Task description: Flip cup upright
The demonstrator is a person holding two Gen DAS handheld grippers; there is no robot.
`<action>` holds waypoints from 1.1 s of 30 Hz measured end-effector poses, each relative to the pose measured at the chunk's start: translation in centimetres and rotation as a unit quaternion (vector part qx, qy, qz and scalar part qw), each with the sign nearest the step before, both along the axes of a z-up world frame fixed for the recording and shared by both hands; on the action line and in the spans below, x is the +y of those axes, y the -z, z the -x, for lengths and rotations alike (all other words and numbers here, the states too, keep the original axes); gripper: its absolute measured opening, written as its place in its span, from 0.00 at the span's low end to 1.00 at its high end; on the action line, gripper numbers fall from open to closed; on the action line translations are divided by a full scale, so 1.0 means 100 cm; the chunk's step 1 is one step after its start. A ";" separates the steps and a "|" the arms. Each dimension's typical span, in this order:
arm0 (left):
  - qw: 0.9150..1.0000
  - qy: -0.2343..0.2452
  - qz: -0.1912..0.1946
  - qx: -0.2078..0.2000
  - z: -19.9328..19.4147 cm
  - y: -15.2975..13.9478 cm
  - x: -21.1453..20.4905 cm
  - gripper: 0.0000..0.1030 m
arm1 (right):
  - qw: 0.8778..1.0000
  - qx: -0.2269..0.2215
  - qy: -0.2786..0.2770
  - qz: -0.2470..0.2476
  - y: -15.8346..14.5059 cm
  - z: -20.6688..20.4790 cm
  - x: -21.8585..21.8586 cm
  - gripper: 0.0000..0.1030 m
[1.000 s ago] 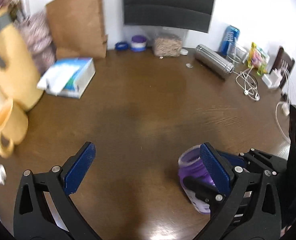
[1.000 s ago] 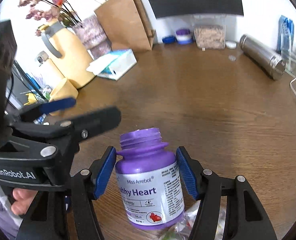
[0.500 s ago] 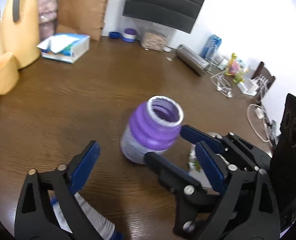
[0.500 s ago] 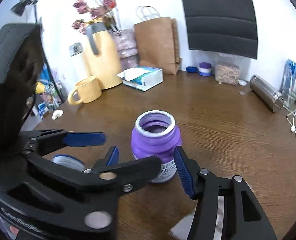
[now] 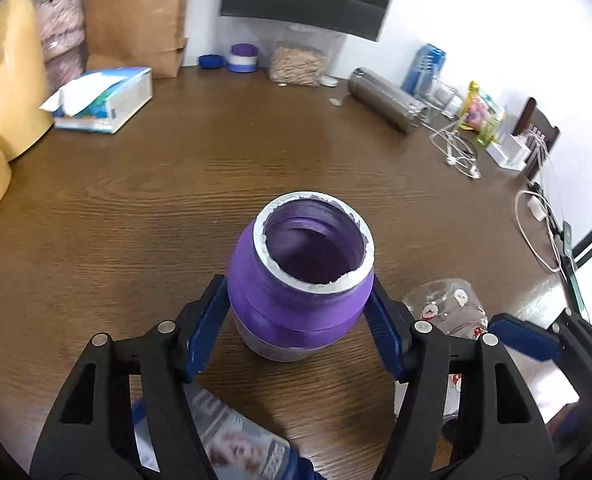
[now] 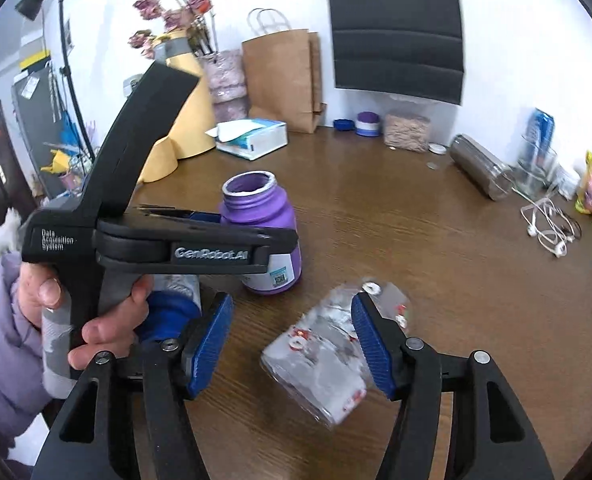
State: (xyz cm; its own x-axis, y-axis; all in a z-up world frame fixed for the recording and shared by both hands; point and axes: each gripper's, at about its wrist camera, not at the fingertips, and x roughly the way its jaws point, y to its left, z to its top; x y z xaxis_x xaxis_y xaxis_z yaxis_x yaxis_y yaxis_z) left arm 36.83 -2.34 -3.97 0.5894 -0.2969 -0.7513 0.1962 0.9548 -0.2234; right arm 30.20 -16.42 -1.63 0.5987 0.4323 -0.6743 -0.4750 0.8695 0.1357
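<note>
The cup (image 6: 320,352) is see-through glass with little pictures on it. It lies on its side on the brown worktop (image 6: 416,240), so it is not flipped up yet. It is right in front of my right jaws (image 6: 291,344). These jaws are wide open and hold nothing. One blue pad (image 6: 372,344) is at the side of the cup, maybe touching it, and the other pad is well apart from it.

The cup lies slanted. One end points back toward me and to the left. The other end points away and to the right. I cannot tell which end is the open one.

My left jaws (image 5: 296,328) are busy. They are closed around a purple jar (image 5: 300,280) that stands up with its open mouth on top, and both pads look to be touching its sides. From that side, the cup (image 5: 448,312) is just to the right of the jar, near it but not touching.

So I think my right hand is the one for the cup. It is much nearer and it is free. I think the jaws must turn a bit first, so the pads go across the cup and not along it.
</note>
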 end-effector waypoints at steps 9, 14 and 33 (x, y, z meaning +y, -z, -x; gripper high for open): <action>0.996 0.003 0.000 -0.084 0.062 -0.055 0.008 0.61 | 0.997 -0.035 0.002 -0.070 -0.036 0.023 -0.023 0.66; 0.998 0.021 -0.019 -0.054 0.111 -0.054 0.015 0.61 | 0.995 -0.042 0.009 -0.092 -0.047 0.048 -0.042 0.75; 0.989 0.129 -0.005 -0.071 0.196 0.014 -0.033 0.61 | 0.990 0.031 -0.070 -0.119 0.024 0.117 -0.024 0.75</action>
